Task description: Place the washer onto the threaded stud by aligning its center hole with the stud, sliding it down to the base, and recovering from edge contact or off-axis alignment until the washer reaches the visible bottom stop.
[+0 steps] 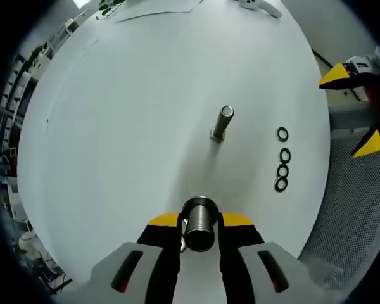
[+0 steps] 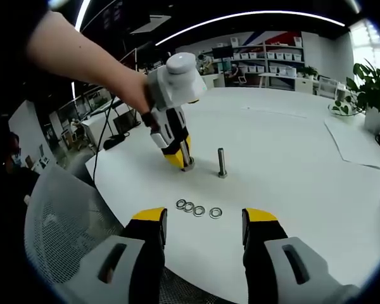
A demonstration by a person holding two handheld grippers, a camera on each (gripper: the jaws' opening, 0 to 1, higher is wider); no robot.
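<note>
Steel, thin and flat, the four small dark ring washers (image 2: pixel 198 209) lie in a row on the round white surface (image 2: pixel 291 164), near the upright threaded metal stud (image 2: pixel 221 163). They look light, stiff and slippery, best pinched across the rim. The right gripper (image 2: pixel 204 225) hovers with fingers spread, while the left gripper (image 1: pixel 200 221) pinches a second threaded metal stud (image 1: pixel 199 221).

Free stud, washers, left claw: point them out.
Free stud (image 1: pixel 220 124): left gripper view, on its threaded shank.
Washers (image 2: pixel 198 209): right gripper view, on the third ring in the row.
Left claw (image 1: pixel 200 221): left gripper view, between its yellow tips, shut on a second stud (image 1: pixel 199 232).
</note>
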